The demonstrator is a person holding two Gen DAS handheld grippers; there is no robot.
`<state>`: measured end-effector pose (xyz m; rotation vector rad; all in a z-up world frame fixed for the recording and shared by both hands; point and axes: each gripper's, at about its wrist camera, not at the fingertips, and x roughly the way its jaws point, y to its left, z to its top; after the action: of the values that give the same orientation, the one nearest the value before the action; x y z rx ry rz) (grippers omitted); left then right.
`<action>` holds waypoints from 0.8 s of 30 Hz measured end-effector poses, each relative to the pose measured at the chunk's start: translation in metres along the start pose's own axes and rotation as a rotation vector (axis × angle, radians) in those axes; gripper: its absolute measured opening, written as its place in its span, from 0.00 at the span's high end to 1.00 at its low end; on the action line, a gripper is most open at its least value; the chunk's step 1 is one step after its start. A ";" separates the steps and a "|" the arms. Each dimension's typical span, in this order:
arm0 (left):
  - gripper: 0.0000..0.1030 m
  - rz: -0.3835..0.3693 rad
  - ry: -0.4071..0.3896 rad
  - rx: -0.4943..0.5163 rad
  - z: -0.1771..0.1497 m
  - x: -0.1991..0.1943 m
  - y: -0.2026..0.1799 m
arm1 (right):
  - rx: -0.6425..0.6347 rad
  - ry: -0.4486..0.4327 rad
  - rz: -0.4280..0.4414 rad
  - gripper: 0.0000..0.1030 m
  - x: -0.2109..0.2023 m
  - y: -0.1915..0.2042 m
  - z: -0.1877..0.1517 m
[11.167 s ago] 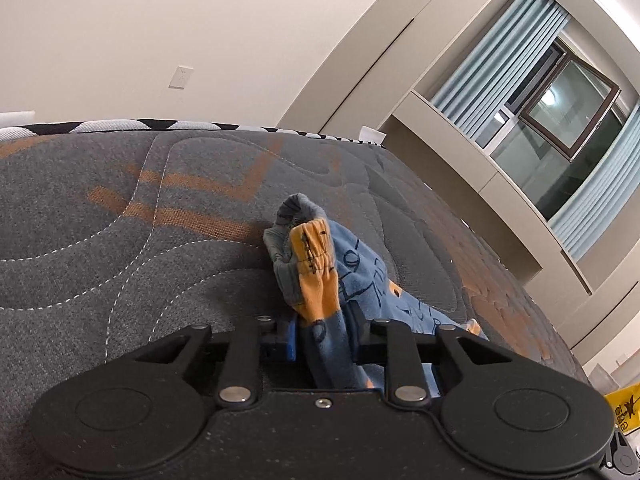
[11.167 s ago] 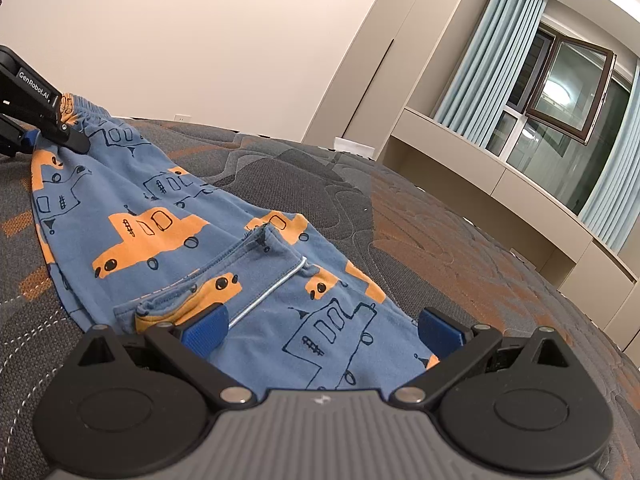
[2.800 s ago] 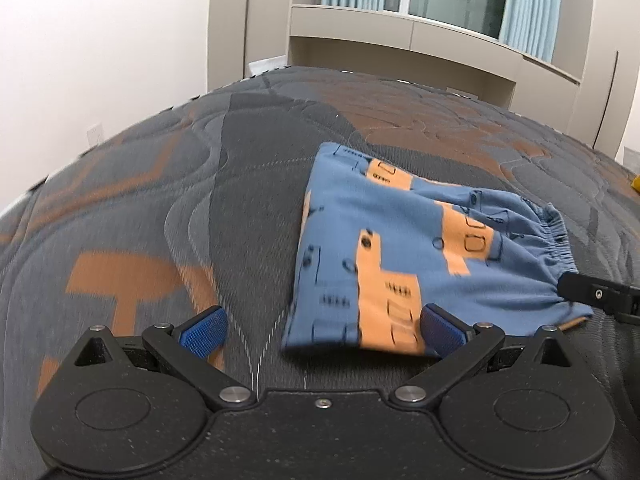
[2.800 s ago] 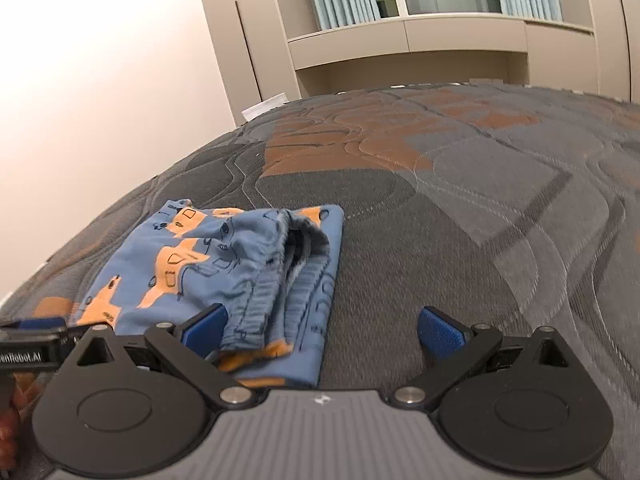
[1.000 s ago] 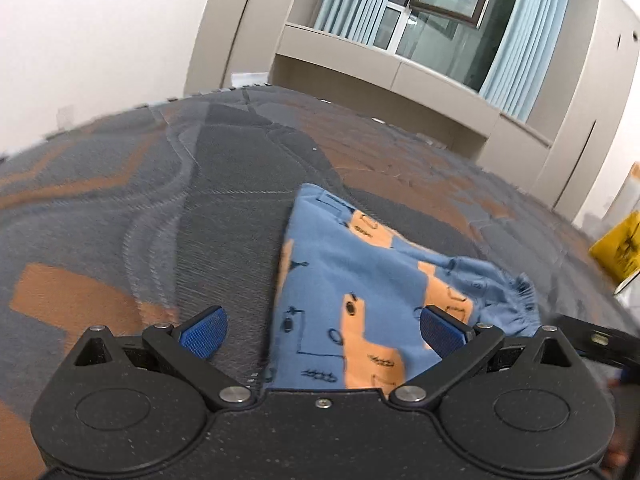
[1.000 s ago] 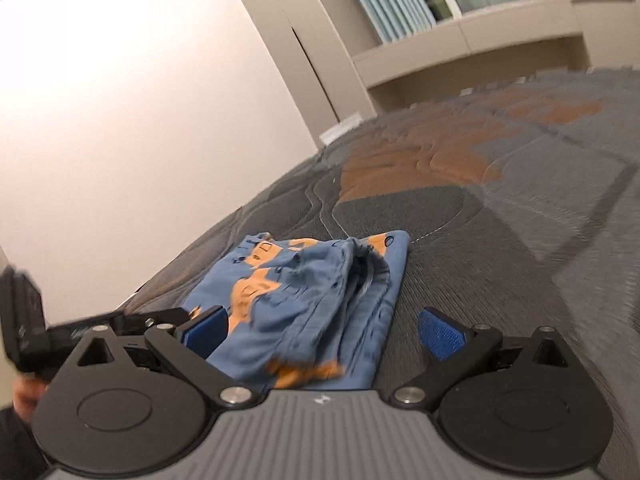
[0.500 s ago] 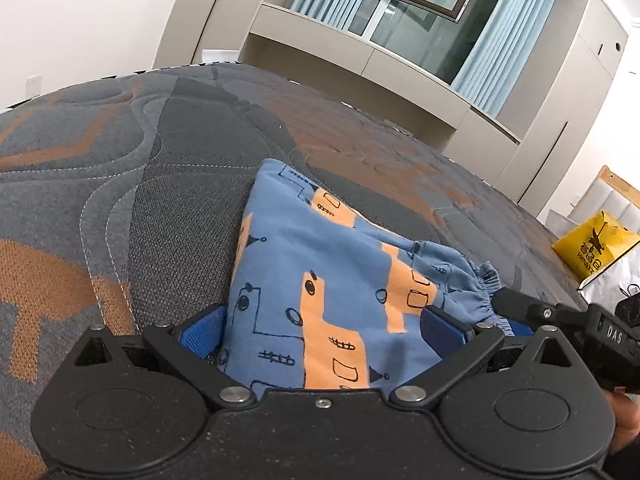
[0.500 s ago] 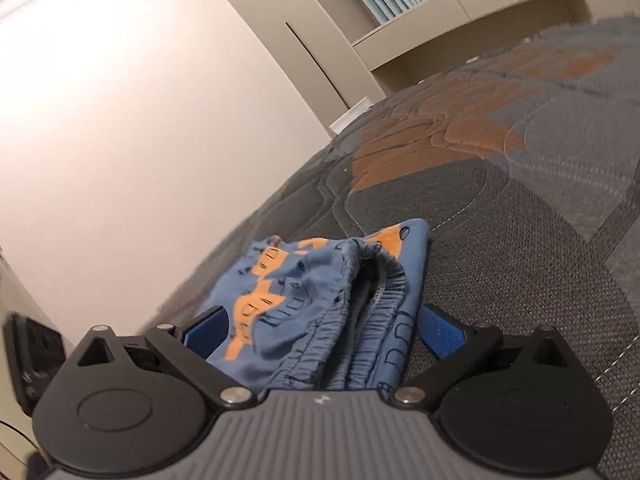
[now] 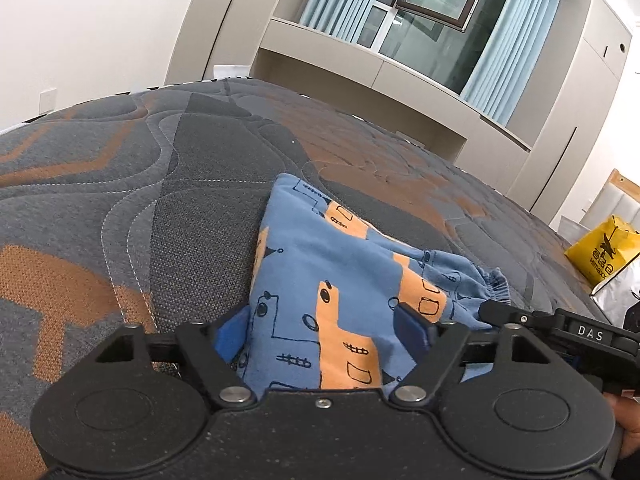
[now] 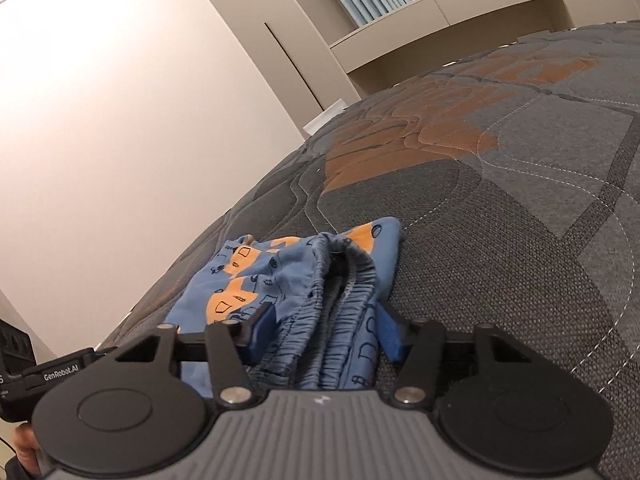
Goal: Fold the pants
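Note:
The blue pants with orange boat prints (image 9: 332,280) lie folded into a small rectangle on the grey and orange mattress (image 9: 120,184). My left gripper (image 9: 324,332) has its blue pads half closed around the near folded edge, jaws not fully shut. My right gripper (image 10: 324,332) straddles the elastic waistband end of the pants (image 10: 332,280), its pads against both sides of the bunched layers. The right gripper's black body shows in the left wrist view (image 9: 560,328); the left gripper's body shows in the right wrist view (image 10: 48,372).
A yellow bag (image 9: 604,252) and a silver bag (image 9: 620,292) stand beside the bed on the right. Beige cabinets and a window with blue curtains (image 9: 420,12) lie beyond the mattress. A white wall (image 10: 120,120) runs along the far side.
Both grippers moved in onto the folded pants from opposite ends and their jaws narrowed around the cloth. The pants stay folded in place.

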<state>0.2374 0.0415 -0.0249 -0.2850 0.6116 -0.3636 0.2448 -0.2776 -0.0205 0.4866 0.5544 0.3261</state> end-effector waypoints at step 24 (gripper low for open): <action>0.87 0.141 -0.032 0.028 0.005 -0.014 -0.023 | -0.120 -0.054 -0.017 0.74 -0.011 0.018 -0.006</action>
<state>0.2245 0.0270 -0.0054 -0.2189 0.5915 -0.2314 0.2293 -0.2650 -0.0104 0.3735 0.4835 0.3274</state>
